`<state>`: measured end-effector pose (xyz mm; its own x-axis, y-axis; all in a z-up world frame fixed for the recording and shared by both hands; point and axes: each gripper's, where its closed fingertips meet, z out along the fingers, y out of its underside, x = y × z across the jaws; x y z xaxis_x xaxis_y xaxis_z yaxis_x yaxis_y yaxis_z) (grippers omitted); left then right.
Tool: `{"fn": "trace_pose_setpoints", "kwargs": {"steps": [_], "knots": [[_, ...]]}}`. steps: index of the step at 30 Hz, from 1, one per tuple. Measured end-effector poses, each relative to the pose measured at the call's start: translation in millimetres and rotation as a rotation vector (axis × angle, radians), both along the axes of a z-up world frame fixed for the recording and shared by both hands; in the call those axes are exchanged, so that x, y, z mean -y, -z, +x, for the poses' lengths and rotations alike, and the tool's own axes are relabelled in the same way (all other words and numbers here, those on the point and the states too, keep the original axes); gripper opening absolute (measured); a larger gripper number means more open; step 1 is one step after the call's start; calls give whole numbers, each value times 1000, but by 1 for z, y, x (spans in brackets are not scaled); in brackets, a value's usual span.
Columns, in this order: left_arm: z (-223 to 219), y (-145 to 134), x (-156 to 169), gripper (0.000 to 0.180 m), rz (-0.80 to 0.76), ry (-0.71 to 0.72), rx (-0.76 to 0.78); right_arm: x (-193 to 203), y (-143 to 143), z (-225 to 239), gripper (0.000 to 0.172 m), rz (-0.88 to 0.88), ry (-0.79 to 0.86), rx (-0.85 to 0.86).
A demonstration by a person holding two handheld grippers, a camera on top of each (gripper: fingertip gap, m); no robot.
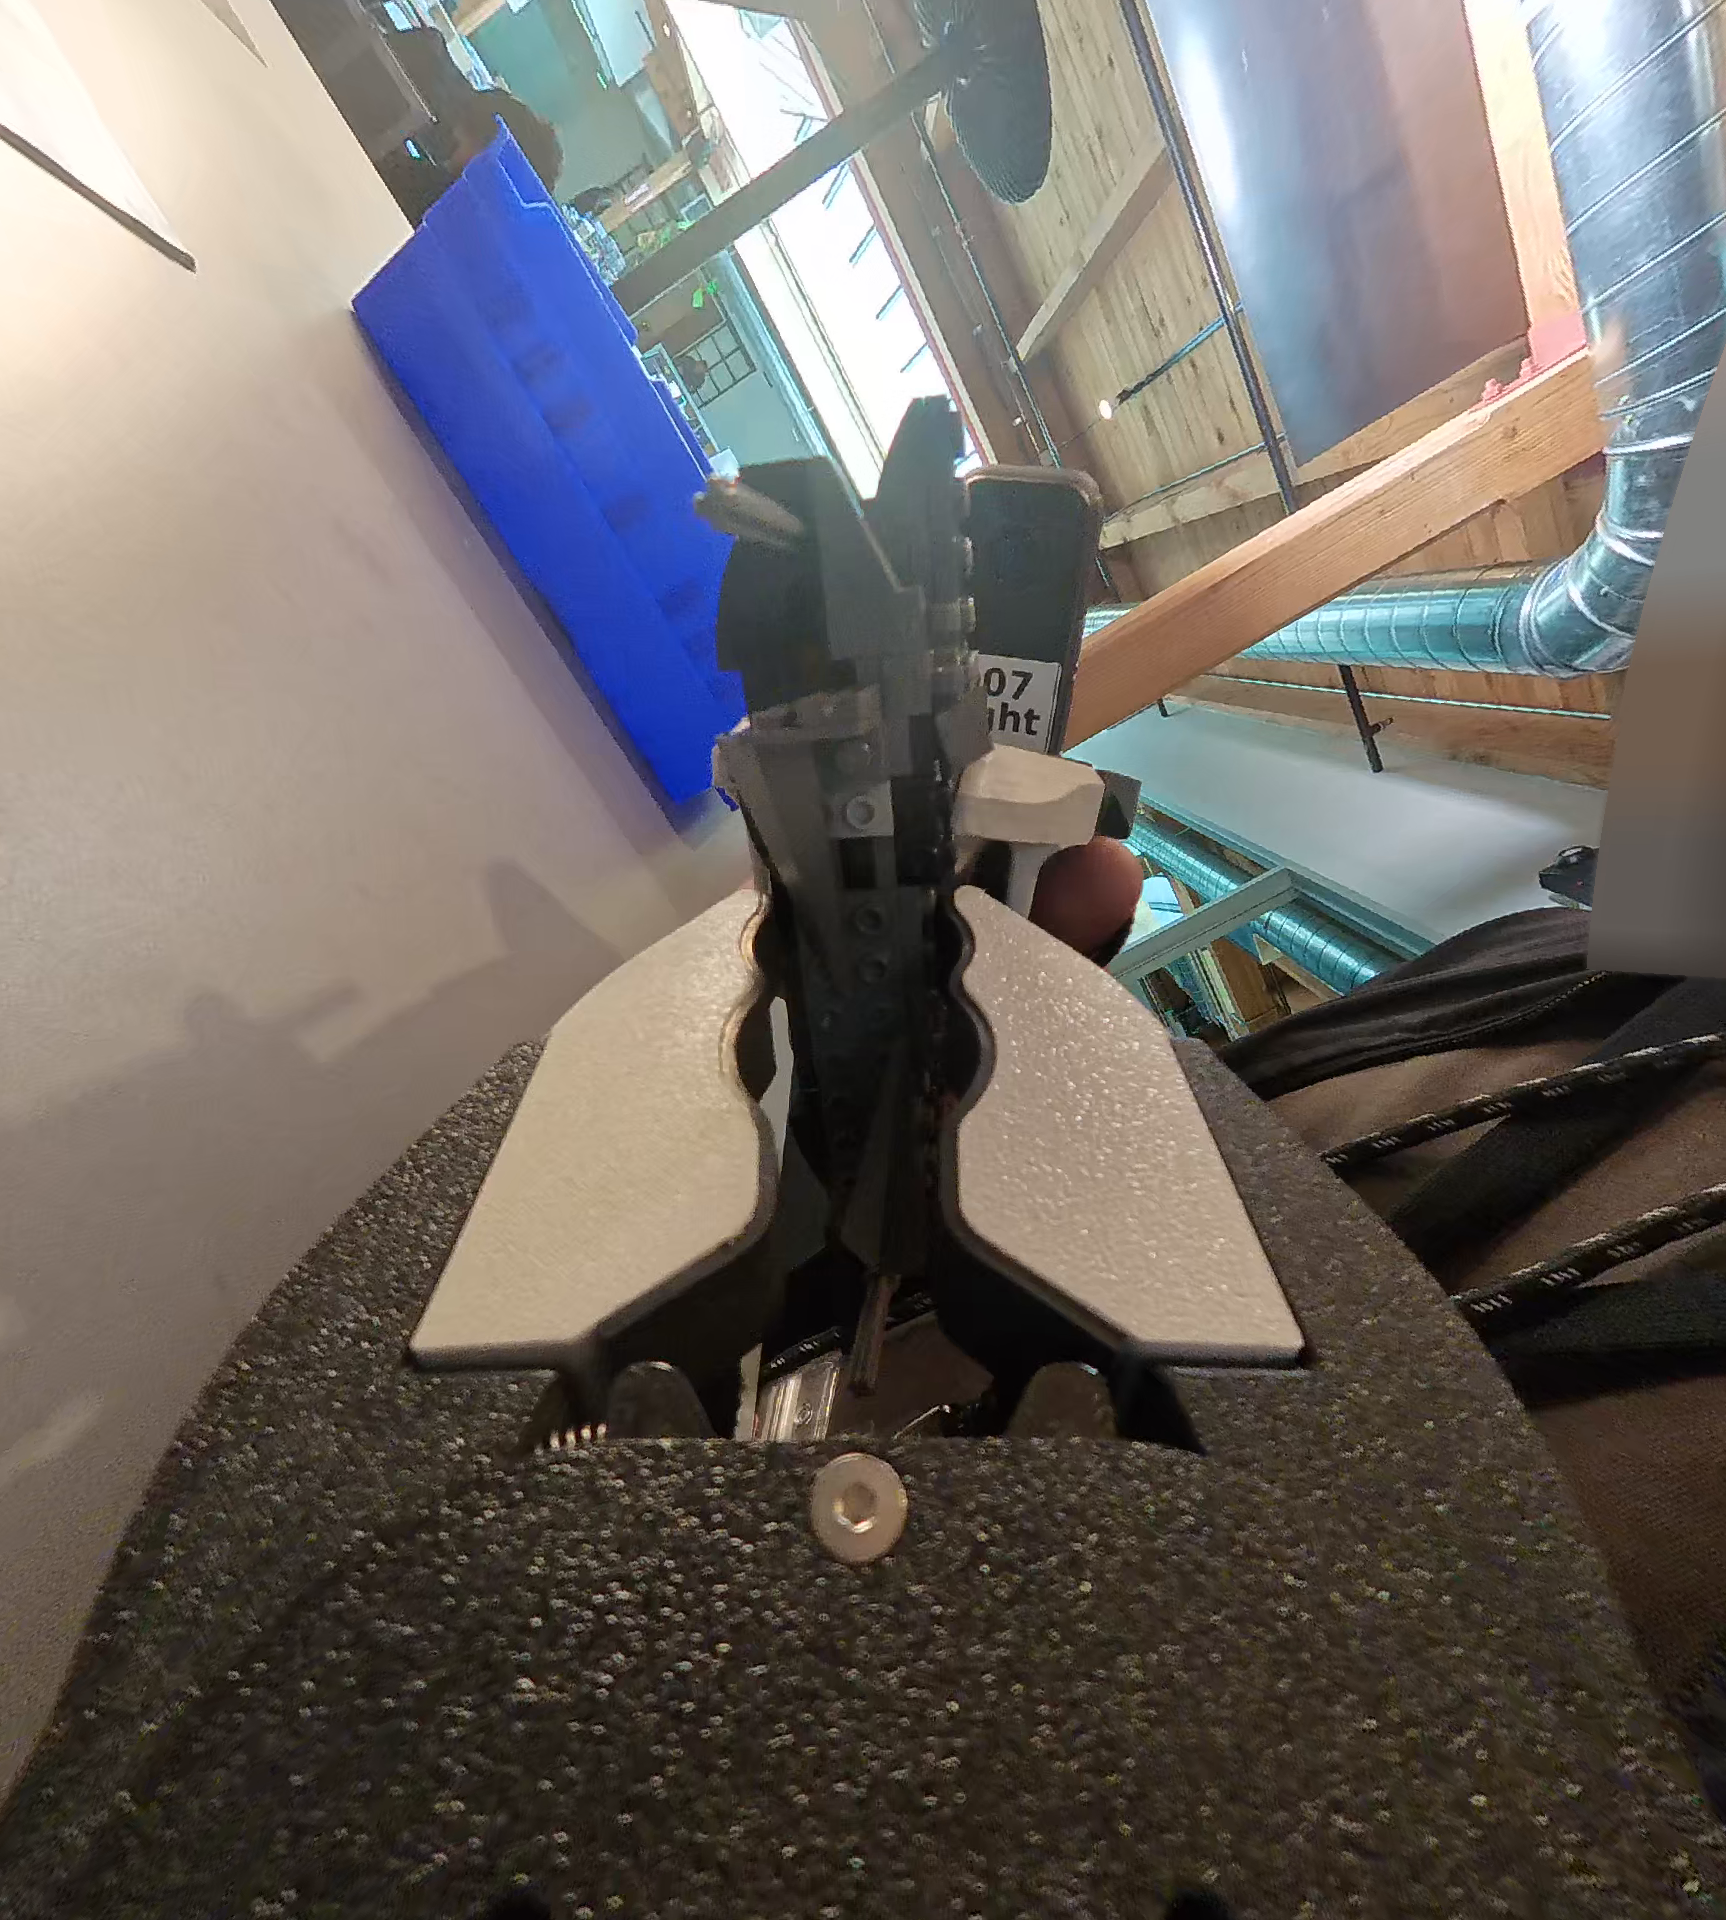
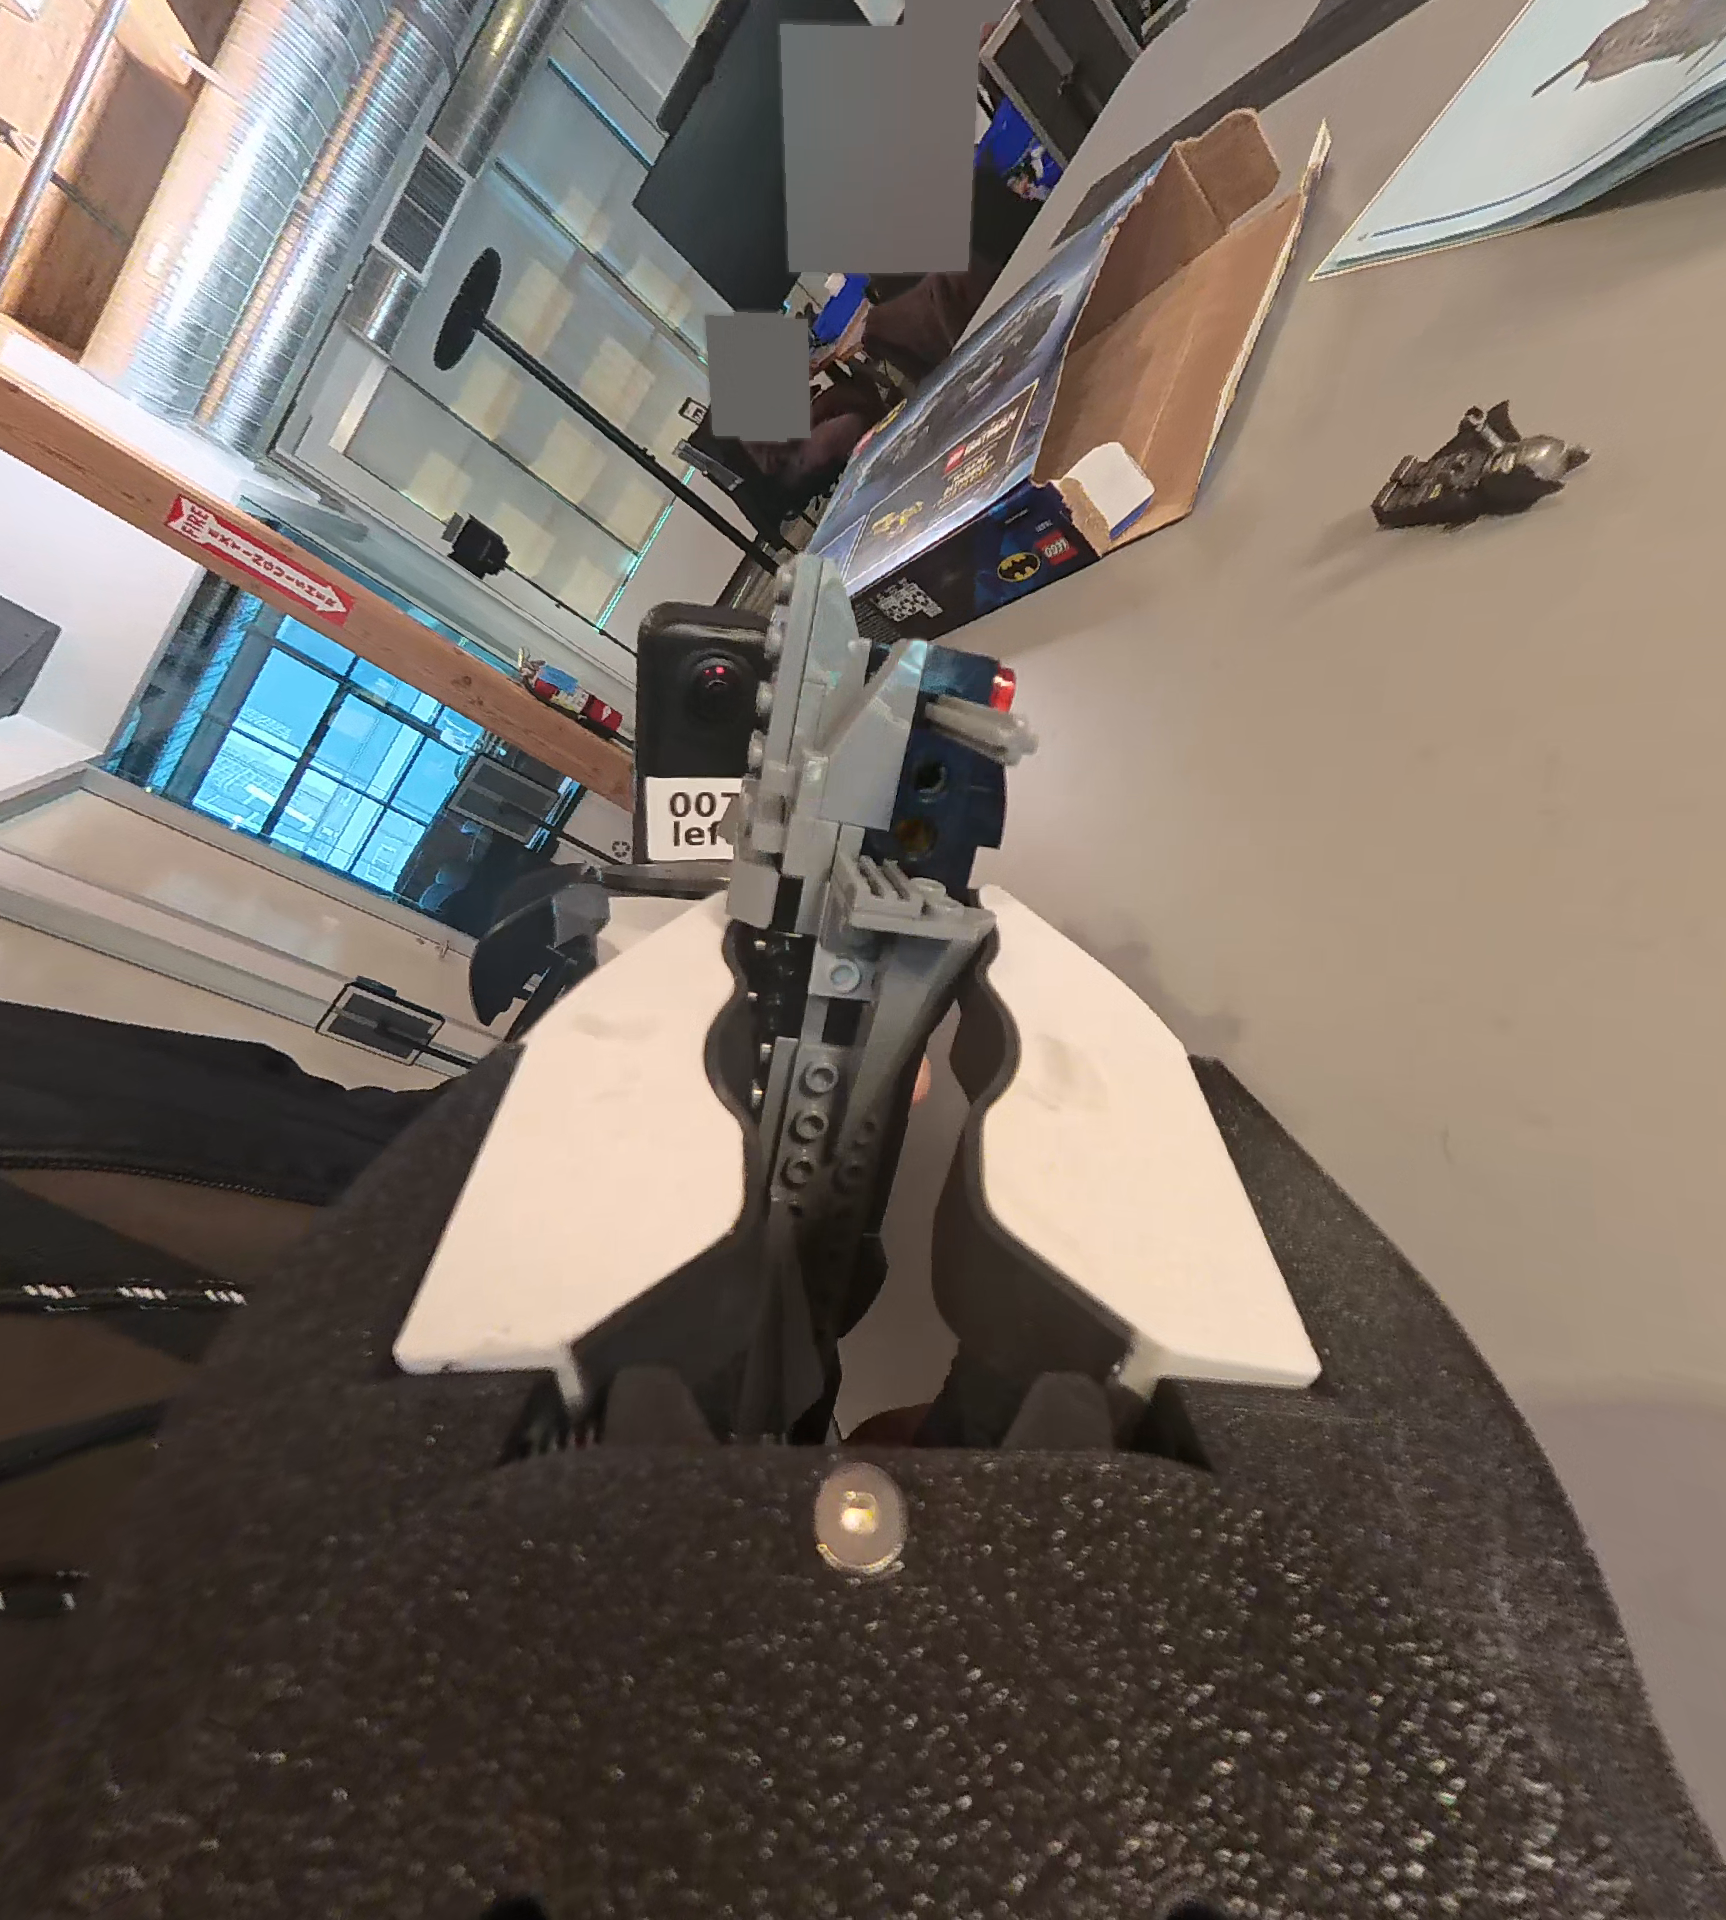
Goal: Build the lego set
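Left gripper [image 1: 864, 925]: jaws narrowed onto a grey and black brick model [image 1: 854, 727], both white fingers [image 1: 630, 1122] pressed against its flanks, the model standing edge-on between them and running out past the tips. Right gripper [image 2: 859, 956]: likewise closed on the same brick model [image 2: 817, 831], seen here from its opposite end, with a dark blue block [image 2: 942, 790] and a small red stud [image 2: 1002, 686] at its far end; the left pad looks to bear on it, while contact at the right pad is less plain. Held from both ends, seemingly so that one tool steadies the build while the other works on it, raised clear of the table [image 2: 1358, 935]. Beyond the left tips: the other tool's camera [image 1: 1030, 582] with a white label, and a fingertip [image 1: 1087, 894] just beside it. Left of that tool: a blue bin [image 1: 526, 499] on the table. Beyond the right tips and to the right: an opened cardboard box [image 2: 1098, 416], a small dark brick sub-assembly [image 2: 1472, 478] lying apart on the table, and an open booklet [image 2: 1617, 114] farther off, probably kept within reach for reference. Below both tools: dark clothing and braided cords [image 1: 1565, 1143].
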<state>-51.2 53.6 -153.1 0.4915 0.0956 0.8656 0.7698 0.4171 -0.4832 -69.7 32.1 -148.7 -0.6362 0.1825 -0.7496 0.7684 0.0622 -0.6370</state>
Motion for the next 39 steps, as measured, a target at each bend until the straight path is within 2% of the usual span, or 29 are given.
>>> {"fn": "trace_pose_setpoints", "kwargs": {"steps": [9, 12, 19, 22, 27, 39], "knots": [[0, 1, 1, 38, -9, 22, 21, -3, 4, -1, 34, 33, -17, -50], [-1, 2, 5, 31, -1, -2, 15, -1, 1, 0, 34, 29, -6, -63], [3, -3, 10, 27, 36, -4, -18, 4, -5, 3, 35, 80, 34, -128], [2, -6, 15, 26, 100, -12, 17, 8, -6, 4, 35, 137, 48, -155], [2, -8, 20, 26, 160, -11, 63, 12, -7, 4, 36, 195, 63, -133], [-5, -11, 26, 25, 234, -20, 133, 21, -13, -4, 39, 186, 117, -52]]}}
